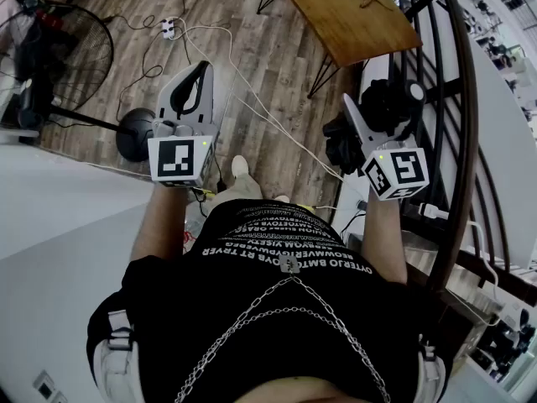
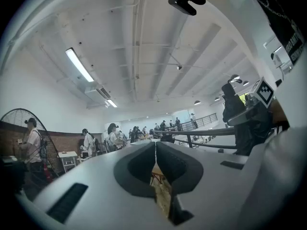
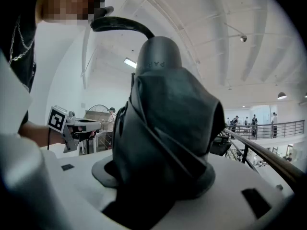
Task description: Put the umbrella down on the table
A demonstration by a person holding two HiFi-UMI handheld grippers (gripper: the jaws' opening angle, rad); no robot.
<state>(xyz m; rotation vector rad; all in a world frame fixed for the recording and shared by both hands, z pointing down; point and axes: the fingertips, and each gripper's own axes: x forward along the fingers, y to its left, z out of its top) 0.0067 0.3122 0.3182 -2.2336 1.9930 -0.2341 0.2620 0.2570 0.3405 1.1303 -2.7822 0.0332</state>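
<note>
shirt (image 1: pixel 277 351): black, white lettering | chain (image 1: pixel 289 265): silver | left claw (image 1: pixel 201 70), right claw (image 1: pixel 351 106): white, black-and-white marker cubes (image 1: pixel 180 159)

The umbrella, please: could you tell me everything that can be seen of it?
The umbrella is folded, its dark grey fabric bunched in loose pleats. A smooth grey rounded end with faint lettering tops it, and a curved black piece seems to arch off that. The jaws of the right gripper are closed on its fabric, holding it in the air over the wooden floor, apart from the wooden table ahead.
</note>
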